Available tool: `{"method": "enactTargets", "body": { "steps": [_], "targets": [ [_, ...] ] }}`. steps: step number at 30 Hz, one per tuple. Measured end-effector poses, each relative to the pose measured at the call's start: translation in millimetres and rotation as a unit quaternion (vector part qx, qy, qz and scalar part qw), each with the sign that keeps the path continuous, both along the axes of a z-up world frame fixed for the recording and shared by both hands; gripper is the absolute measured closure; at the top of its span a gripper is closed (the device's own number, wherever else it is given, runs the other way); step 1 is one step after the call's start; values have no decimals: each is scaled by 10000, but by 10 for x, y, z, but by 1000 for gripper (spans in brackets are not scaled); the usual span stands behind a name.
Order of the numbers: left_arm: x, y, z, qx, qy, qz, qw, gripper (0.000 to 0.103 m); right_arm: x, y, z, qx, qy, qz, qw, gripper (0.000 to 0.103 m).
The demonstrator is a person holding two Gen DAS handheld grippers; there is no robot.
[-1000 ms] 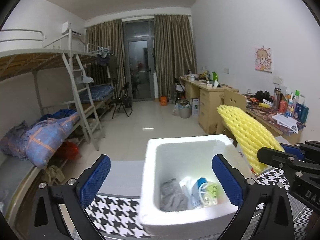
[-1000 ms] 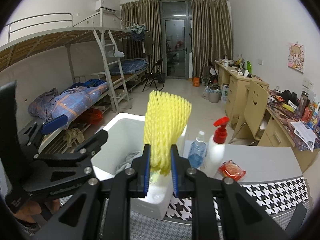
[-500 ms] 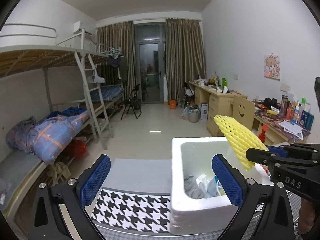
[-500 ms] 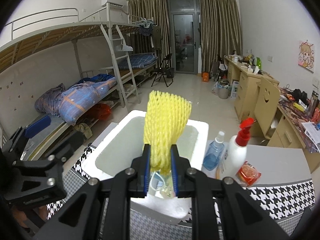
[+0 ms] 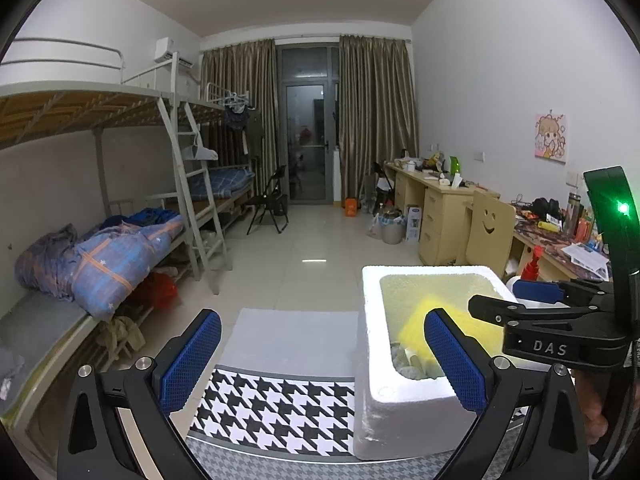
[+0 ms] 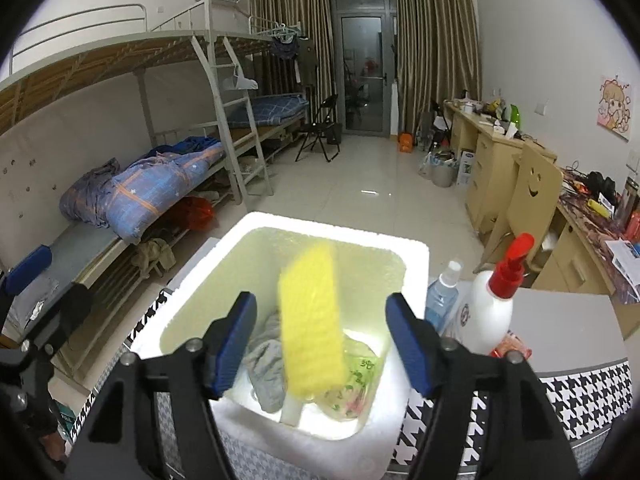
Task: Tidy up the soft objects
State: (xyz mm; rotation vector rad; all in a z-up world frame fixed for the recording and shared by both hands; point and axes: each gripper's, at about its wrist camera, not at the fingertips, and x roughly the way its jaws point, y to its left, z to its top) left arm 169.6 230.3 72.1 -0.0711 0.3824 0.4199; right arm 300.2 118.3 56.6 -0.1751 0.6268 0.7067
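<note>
A white foam box [image 6: 336, 232] stands on the table. My right gripper [image 6: 322, 344] hangs over it, its jaws opening. Between the blue pads, touching neither, a yellow foam net [image 6: 312, 320] is blurred as it falls into the box. A grey cloth [image 6: 268, 368] and a printed plastic bag [image 6: 356, 376] lie at the bottom. In the left wrist view the foam box [image 5: 372, 320] is at the right, with the net a yellow blur [image 5: 420, 320] inside it and the right gripper [image 5: 504, 298] above its far side. My left gripper [image 5: 322, 364] is open and holds nothing.
A blue spray bottle [image 6: 440, 300], a white pump bottle with a red top [image 6: 492, 308] and a red packet [image 6: 514, 348] stand right of the box. A houndstooth cloth [image 5: 280, 408] covers the table's near part. Bunk beds line the left wall, desks the right.
My right gripper has opened and let go of the yellow net, which now drops into the box. In the left wrist view the box has slid toward the right.
</note>
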Motion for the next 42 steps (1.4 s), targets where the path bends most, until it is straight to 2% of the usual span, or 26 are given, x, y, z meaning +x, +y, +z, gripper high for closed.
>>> {"method": "enactTargets", "body": {
  "steps": [4, 9, 11, 28, 38, 42],
  "targets": [
    [-42, -42, 2, 9, -44, -35, 10000, 1, -68, -122, 45, 117, 41, -24, 9999, 27],
    [-192, -203, 23, -12, -165, -192, 9997, 1, -265, -390, 176, 373, -184, -176, 9990, 14],
    [-257, -262, 38, -26, -185, -252, 9995, 1, -364, -484, 218, 462, -264, -286, 9982, 12],
    [-1002, -821, 222, 6, -600, -594, 9964, 1, -1431, -1128, 450, 602, -1037, -494, 9916, 5],
    [-1311, -1045, 165, 26, -732, -774, 9943, 1, -1955, -1341, 368, 664, -1334, -570, 9872, 1],
    [-1410, -1122, 88, 41, -687, -864, 9939, 1, -2111, -1387, 278, 742, -1690, -593, 9810, 1]
  ]
}}
